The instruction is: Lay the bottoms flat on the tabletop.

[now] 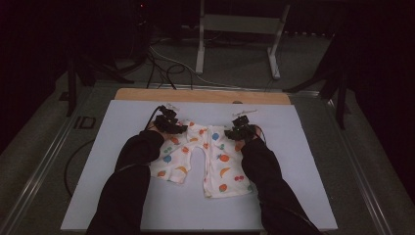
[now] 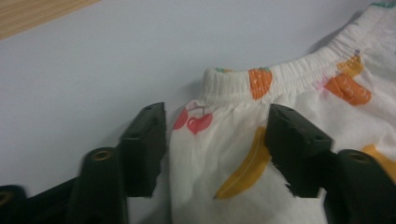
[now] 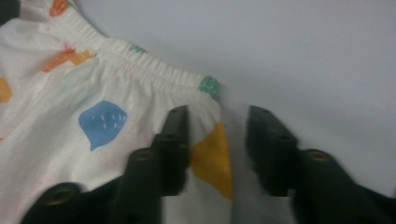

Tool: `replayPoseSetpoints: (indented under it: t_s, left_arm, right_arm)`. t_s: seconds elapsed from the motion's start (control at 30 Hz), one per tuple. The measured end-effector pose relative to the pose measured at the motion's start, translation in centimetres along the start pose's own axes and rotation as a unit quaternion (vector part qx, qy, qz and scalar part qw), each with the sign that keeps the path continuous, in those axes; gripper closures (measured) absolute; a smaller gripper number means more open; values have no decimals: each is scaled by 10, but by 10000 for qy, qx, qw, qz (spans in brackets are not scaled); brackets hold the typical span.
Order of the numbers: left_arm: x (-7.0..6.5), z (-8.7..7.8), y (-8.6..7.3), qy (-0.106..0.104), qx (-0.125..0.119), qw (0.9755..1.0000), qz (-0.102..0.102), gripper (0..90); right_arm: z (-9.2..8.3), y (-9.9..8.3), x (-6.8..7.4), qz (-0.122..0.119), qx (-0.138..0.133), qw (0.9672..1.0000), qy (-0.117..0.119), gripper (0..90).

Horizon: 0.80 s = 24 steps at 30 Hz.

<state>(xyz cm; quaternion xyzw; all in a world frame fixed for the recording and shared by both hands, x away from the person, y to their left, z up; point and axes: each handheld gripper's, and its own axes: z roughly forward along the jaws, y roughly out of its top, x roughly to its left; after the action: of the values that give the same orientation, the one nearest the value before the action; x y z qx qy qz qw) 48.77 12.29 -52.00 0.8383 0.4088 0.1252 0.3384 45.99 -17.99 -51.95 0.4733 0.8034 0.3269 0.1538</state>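
Dim floor and cables surround the bench (image 1: pixel 122 205), where a white board carries small fruit-print trousers (image 1: pixel 215 169) lying flat, waistband away from the person. At the waistband's left corner the left tongs (image 2: pixel 217 140) stand apart astride the cloth edge. At the right corner the right tongs (image 3: pixel 217 144) also straddle the edge, narrower; the pads seem not yet to pinch the fabric, though blur makes this unsure.

Fruit-print white shorts (image 1: pixel 210 156) flat on table
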Motion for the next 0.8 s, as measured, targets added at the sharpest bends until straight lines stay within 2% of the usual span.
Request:
replayPoseSetpoints:
  t_s: [0.07, 0.1, 0.17, 0.2, 0.27, 0.3, 0.47, 0.5, 0.67, 0.8]
  left_arm:
    - [-1, 2, -2, 55, -34, 10000, 43, 484]
    - [-1, 3, -2, 39, -73, 10000, 24, 513]
    - [-2, 3, -1, -50, -103, 9999, 0, 645]
    - [-3, 3, -1, 0, -88, 10000, 30, 704]
    - [-2, 3, 0, -65, -80, 9999, -12, 844]
    - [-2, 2, -1, -44, -69, 10000, 24, 872]
    - [-4, -2, -1, 92, -130, 9998, 125, 899]
    - [-4, -4, -1, 113, -177, 9997, 100, 900]
    - [-1, -15, 1, 223, -381, 9990, 38, 900]
    - [4, -25, 1, 392, -485, 9980, -34, 900]
  right_arm:
    - [0, 0, 4, -269, 57, 9995, -162, 719]
    - [-1, 1, 7, -334, 65, 9993, -155, 766]
    - [-1, 1, 9, -455, 46, 9986, -274, 856]
    - [-2, 2, 10, -461, 24, 9986, -276, 882]
    - [-2, 3, 10, -451, -29, 9986, -287, 890]
    - [-3, 3, 11, -482, -40, 9983, -318, 892]
    - [-5, 6, 11, -483, -131, 9981, -358, 895]
    - [-5, 7, 12, -419, -185, 9983, -367, 895]
    - [-5, 15, 12, -474, -248, 9977, -413, 896]
    - [-2, 25, 12, -462, -335, 9975, -422, 895]
